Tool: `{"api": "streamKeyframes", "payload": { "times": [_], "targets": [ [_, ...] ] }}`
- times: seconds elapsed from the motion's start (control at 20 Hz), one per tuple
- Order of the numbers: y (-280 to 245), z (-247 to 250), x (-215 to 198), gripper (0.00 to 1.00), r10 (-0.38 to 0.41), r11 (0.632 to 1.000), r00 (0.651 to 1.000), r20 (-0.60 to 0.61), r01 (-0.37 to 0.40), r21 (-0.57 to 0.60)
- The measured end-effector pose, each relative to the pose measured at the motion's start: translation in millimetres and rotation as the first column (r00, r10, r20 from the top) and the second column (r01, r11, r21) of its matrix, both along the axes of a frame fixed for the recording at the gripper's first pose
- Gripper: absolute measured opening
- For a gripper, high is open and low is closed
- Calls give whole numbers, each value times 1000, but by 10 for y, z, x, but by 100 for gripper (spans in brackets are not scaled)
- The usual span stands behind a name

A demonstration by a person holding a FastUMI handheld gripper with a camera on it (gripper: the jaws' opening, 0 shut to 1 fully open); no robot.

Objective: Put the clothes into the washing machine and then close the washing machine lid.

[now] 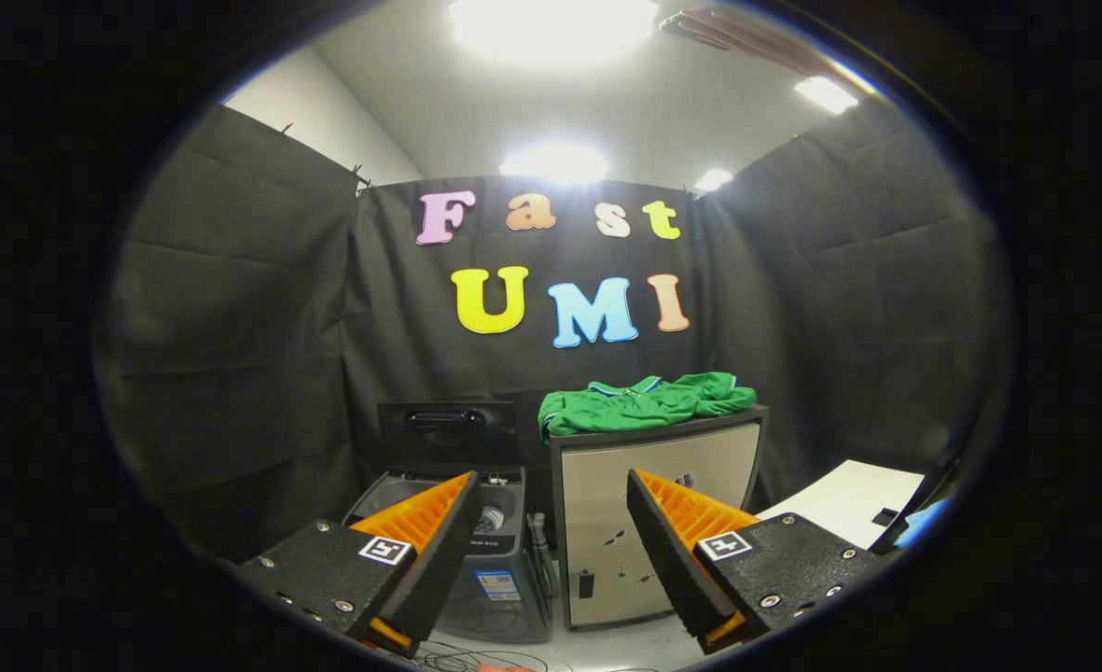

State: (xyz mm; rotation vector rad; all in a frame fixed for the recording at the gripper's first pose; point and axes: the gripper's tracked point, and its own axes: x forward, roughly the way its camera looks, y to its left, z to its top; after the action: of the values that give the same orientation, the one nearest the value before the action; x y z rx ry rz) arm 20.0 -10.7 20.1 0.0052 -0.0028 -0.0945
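**Gripper spread wide and holding nothing, well back from the laundry**

The gripper (551, 509) hangs with its two fingers far apart. Nothing lies between them and neither finger touches anything. Through the gap between the fingers show the side of a small cabinet (658, 523) and the floor in front of it.

Beyond the fingers, a green garment (644, 403) lies in a loose, crumpled heap on the cabinet's dark top. Its long axis runs across the top from side to side, parallel to the booth's back wall. A lighter trimmed edge, perhaps a collar, shows near the middle of the heap; which end is which cannot be told.

Just beside the cabinet, behind the tip of the left finger, stands a small dark top-loading washing machine (495, 551). Its lid (448, 429) is raised upright against the black cloth, and the drum opening faces up. Cables (476, 661) trail on the floor below the machine. A white table (849, 499) sits off beyond the right finger.
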Motion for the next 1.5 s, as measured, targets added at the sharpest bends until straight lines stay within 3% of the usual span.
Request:
{"api": "streamKeyframes", "payload": {
  "times": [0.4, 0.6, 0.9, 1.15, 1.5],
  "targets": [
    [-78, 431, 498, 96, -69, 994, 997, -37, 66, -82],
    [-268, 750, 961, 96, -117, 988, 993, -30, 113, -109],
    [-773, 991, 1696, 95, -184, 975, 975, -125, 165, -147],
    [-1202, 1012, 2287, 95, -206, 974, 958, -198, 181, -138],
    [-1698, 562, 2927, 95, -230, 973, 912, -339, 206, -105]
  ]
}}
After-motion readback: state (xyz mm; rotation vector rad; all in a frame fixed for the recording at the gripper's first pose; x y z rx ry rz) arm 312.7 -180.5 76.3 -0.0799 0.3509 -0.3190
